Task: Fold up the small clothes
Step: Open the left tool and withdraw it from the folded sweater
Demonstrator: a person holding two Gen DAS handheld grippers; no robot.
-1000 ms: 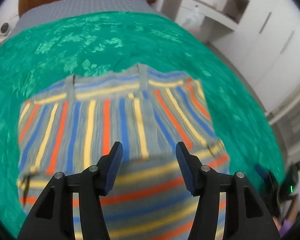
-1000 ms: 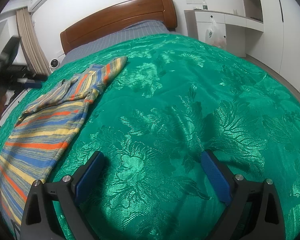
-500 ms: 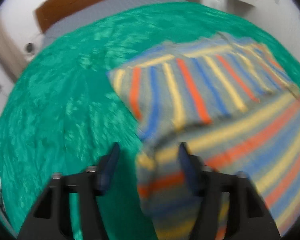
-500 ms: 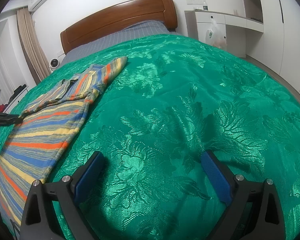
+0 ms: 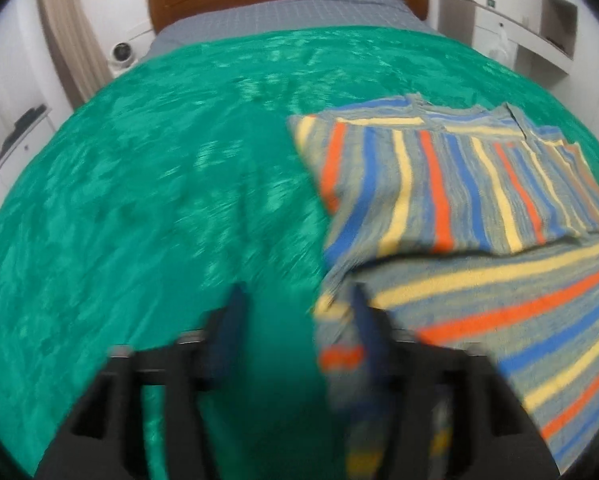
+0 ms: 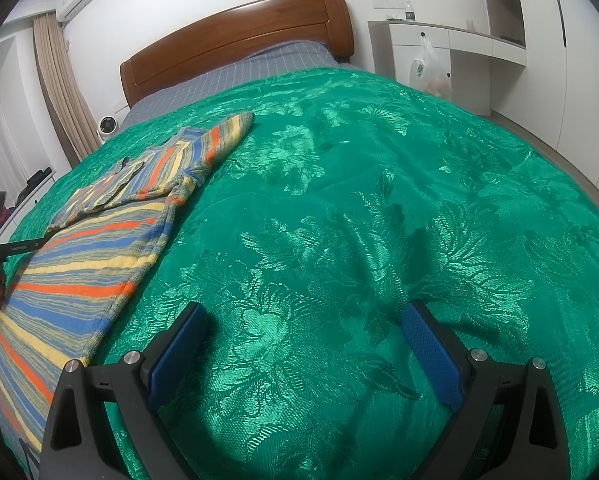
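A striped garment [image 5: 471,216] in grey, blue, yellow and orange lies on the green bedspread [image 5: 159,200], its upper part folded over the lower. My left gripper [image 5: 297,312] is open, low over the garment's left edge; the cloth edge lies between the fingers, not gripped. The view is blurred. In the right wrist view the garment [image 6: 99,248] lies at the far left. My right gripper [image 6: 305,344] is wide open and empty over bare bedspread [image 6: 359,200], well apart from the garment. The left gripper [image 6: 11,246] shows at the left edge.
A wooden headboard [image 6: 235,40] and grey sheet [image 6: 235,80] lie at the bed's far end. White cabinets [image 6: 459,52] with a hanging plastic bag [image 6: 425,68] stand right of the bed. A small fan [image 6: 108,126] and curtain [image 6: 59,80] are on the left.
My left gripper has swung from over the middle of the garment to its left edge and come lower. The right gripper has not moved.
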